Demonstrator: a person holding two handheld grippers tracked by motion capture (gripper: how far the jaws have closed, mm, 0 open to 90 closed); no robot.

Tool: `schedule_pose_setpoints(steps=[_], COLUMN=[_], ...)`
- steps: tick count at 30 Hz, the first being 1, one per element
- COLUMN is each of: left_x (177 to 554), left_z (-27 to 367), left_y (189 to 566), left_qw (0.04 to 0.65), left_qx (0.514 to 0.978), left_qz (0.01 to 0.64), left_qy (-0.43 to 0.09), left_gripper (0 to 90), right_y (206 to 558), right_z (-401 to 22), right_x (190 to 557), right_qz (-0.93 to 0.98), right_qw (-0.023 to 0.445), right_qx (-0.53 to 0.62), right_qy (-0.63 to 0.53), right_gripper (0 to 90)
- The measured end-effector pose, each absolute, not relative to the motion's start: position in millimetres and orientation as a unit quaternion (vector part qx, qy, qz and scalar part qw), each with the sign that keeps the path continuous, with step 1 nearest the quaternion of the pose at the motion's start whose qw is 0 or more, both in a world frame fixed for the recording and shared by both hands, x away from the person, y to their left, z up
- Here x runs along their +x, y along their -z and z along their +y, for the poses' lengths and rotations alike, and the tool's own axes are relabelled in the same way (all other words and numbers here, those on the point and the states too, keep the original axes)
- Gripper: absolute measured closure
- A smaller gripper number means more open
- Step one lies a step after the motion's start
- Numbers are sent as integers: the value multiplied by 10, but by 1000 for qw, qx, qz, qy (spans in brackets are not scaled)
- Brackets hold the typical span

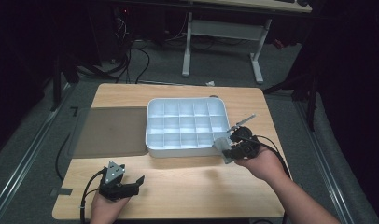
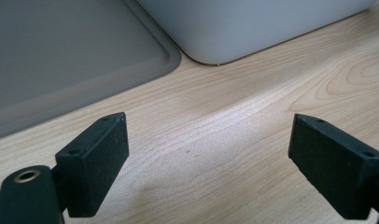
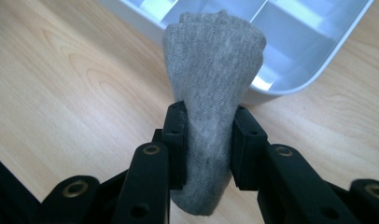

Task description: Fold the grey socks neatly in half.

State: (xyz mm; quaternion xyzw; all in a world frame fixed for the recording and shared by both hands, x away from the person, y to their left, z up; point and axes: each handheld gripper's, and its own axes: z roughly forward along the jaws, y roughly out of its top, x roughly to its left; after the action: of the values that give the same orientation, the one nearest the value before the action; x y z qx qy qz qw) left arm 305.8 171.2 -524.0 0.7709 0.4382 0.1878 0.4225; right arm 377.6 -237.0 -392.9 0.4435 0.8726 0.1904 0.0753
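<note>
A rolled grey sock (image 3: 212,88) stands upright between the jaws of my right gripper (image 3: 209,140), which is shut on it. In the high view that gripper (image 1: 227,151) hovers with the sock (image 1: 222,148) at the near right corner of the white compartment tray (image 1: 152,133). The tray's corner (image 3: 290,79) lies just behind the sock in the right gripper view. My left gripper (image 1: 137,183) rests low over the table's near left part, its jaws wide apart. In the left gripper view the left gripper (image 2: 208,165) has only bare wood between its jaws.
A flat grey mat (image 1: 110,130) lies left of the tray; its rounded corner (image 2: 85,56) and the tray's wall (image 2: 253,23) show ahead of the left gripper. The light wooden table (image 1: 192,182) has free room in front. A white desk frame (image 1: 225,32) stands on the floor behind.
</note>
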Motion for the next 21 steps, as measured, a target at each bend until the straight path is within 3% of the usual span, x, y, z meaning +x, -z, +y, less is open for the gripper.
schedule_pose_setpoints(steps=[21], left_x=[3052], left_z=[1729], left_y=[5236], left_qw=[424], left_qx=[769], left_qz=[440], left_qy=[-188], left_gripper=[143], right_y=[3963], right_z=[-2262], right_x=[4406], right_qz=[865], right_qw=[68], right_qx=[476], right_qy=[-142], right_gripper=[724])
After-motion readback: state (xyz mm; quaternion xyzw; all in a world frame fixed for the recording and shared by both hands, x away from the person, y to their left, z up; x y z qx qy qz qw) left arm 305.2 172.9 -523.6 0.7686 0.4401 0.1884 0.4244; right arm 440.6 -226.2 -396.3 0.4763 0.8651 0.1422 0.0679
